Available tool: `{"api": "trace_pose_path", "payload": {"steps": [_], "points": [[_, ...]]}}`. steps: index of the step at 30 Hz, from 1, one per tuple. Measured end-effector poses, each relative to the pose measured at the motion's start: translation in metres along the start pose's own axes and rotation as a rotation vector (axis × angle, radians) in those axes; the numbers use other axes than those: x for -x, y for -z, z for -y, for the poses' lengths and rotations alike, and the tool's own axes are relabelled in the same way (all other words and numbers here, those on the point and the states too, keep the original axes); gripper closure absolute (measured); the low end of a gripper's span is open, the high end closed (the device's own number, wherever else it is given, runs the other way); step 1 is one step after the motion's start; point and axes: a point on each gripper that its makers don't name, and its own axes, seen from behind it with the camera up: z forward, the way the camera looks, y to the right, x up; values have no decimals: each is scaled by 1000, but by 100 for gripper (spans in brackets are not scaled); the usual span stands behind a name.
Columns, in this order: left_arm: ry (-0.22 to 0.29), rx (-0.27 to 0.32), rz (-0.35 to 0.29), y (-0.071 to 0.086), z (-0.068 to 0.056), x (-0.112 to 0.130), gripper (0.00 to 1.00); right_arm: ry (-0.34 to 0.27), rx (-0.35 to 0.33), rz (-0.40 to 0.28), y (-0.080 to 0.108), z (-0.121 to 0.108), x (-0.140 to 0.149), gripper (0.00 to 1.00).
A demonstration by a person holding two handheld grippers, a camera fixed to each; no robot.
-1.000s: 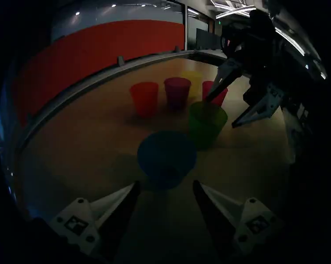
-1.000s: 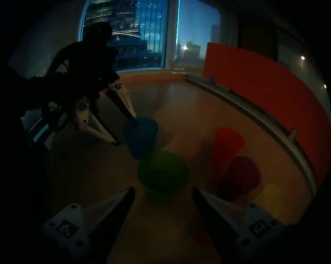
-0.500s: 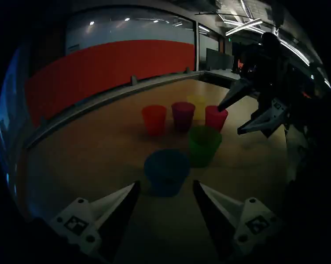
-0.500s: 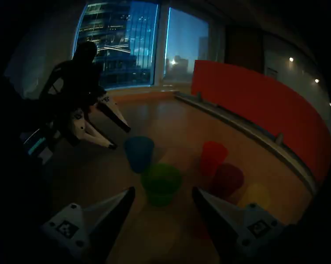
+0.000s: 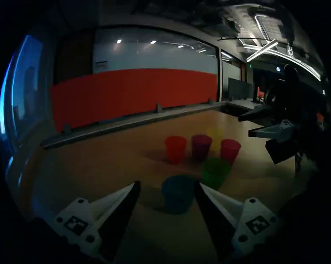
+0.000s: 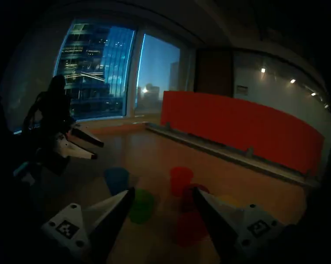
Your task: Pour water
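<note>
No legible text, number or brand was found in either view.

Each finger of the left gripper carried a square black-and-white coded marker. These markers held block patterns only, with no characters. The fingers of the right gripper carried coded markers of the same kind.

A small pale plaque was mounted on the wall above the red panel in the left gripper view. It also appeared in the right gripper view. Its content was too small and too dim to read.
</note>
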Motion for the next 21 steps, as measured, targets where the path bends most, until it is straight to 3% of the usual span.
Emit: {"api": "trace_pose_path", "payload": {"steps": [9, 21], "points": [[60, -90, -130, 11, 14, -31, 12, -36, 161, -95, 22, -36, -24, 0], [4, -220, -289, 33, 22, -63, 12, -87, 387, -228, 56, -91, -42, 0]]}}
